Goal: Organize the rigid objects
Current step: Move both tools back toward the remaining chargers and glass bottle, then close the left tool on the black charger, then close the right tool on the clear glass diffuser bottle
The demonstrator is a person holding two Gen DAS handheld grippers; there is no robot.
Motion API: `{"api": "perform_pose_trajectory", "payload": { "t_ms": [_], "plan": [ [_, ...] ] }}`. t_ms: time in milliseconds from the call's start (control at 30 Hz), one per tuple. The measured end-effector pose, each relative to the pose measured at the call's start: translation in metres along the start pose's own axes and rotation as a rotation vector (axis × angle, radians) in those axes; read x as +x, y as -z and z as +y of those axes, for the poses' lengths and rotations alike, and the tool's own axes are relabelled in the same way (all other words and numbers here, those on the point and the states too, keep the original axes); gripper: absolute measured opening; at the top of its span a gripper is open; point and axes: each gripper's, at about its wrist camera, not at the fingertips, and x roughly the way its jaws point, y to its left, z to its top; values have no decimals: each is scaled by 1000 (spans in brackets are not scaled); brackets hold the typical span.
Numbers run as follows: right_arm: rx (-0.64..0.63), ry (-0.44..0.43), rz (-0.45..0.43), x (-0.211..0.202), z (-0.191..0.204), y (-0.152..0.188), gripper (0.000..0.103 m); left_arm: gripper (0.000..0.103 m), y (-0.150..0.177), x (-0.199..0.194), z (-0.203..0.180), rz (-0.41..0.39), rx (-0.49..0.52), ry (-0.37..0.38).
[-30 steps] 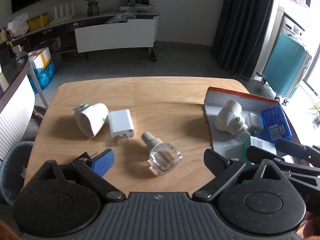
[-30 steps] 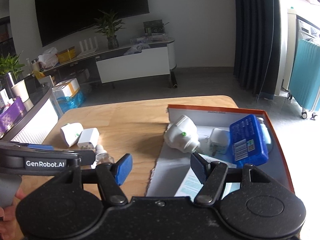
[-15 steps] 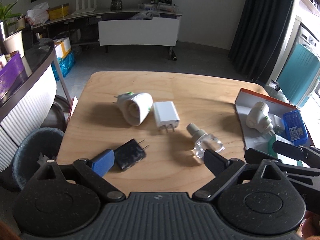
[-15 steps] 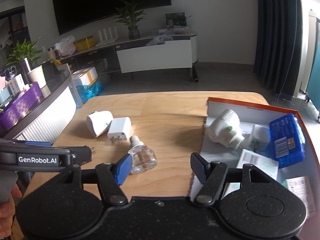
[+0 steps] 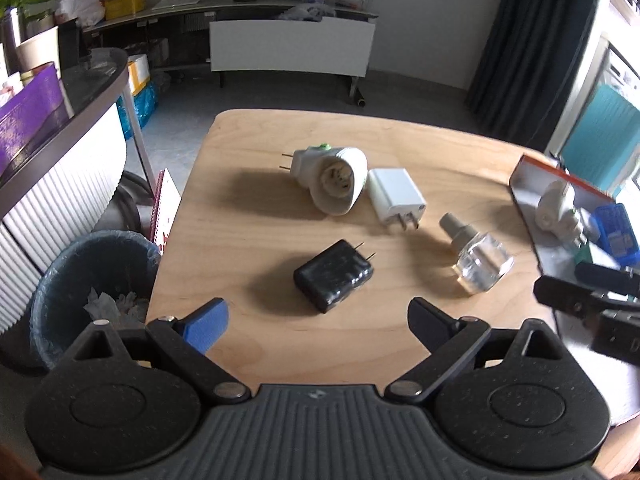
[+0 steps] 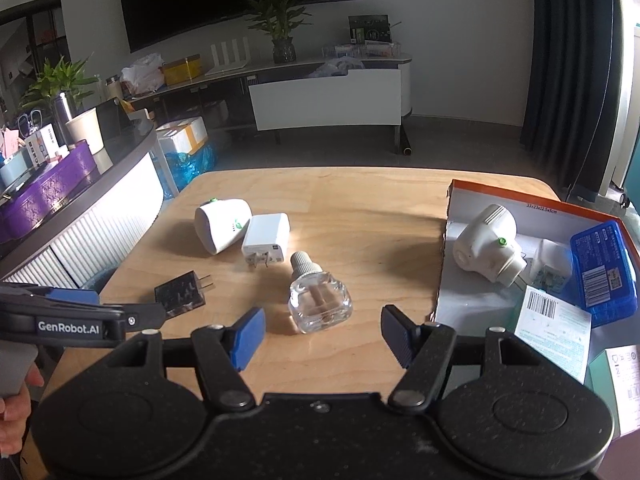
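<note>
On the wooden table (image 5: 248,152) lie a black plug adapter (image 5: 334,276) (image 6: 181,293), a white charger (image 5: 396,196) (image 6: 266,240), a white plug-in vaporizer (image 5: 334,180) (image 6: 222,224) and a clear glass refill bottle (image 5: 478,258) (image 6: 318,296). My left gripper (image 5: 318,320) stands open just short of the black adapter, nothing between its fingers. My right gripper (image 6: 322,334) is open too, just short of the glass bottle. An orange-rimmed box (image 6: 456,190) (image 5: 532,164) at the right holds a second white vaporizer (image 6: 486,242), a small white charger (image 6: 550,266), a blue case (image 6: 602,270) and paper leaflets.
A lined waste bin (image 5: 92,276) stands off the table's left edge beside a ribbed white counter (image 5: 52,200). The left gripper's side (image 6: 76,320) and a hand (image 6: 16,412) show in the right wrist view. A TV bench and teal suitcase (image 5: 600,128) stand farther back.
Both grippers shifted left across the table. The black adapter came fully into the left view, ahead of the fingers; the glass bottle now lies centred before the right gripper. Both jaws stayed open.
</note>
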Motion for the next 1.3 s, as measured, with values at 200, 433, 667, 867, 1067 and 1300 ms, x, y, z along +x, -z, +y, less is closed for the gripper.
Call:
{"api": "perform_pose_trajectory", "payload": {
  "t_ms": [200, 433, 667, 867, 1067, 1300],
  "plan": [
    [-7, -1, 15, 5, 5, 4, 78, 99, 2, 18, 7, 16, 139, -23],
    [-18, -3, 17, 9, 4, 2, 78, 99, 1, 34, 15, -3, 161, 8],
    [-4, -3, 20, 16, -5, 2, 78, 83, -3, 45, 4, -42, 202, 57],
    [12, -9, 23, 23, -11, 3, 78, 57, -2, 45, 1, -87, 211, 62],
    [3, -33, 37, 36, -12, 0, 78, 36, -2, 41, 0, -77, 171, 72],
    [-81, -70, 62, 59, -8, -9, 80, 36, -4, 31, -4, -84, 90, 42]
  ]
}}
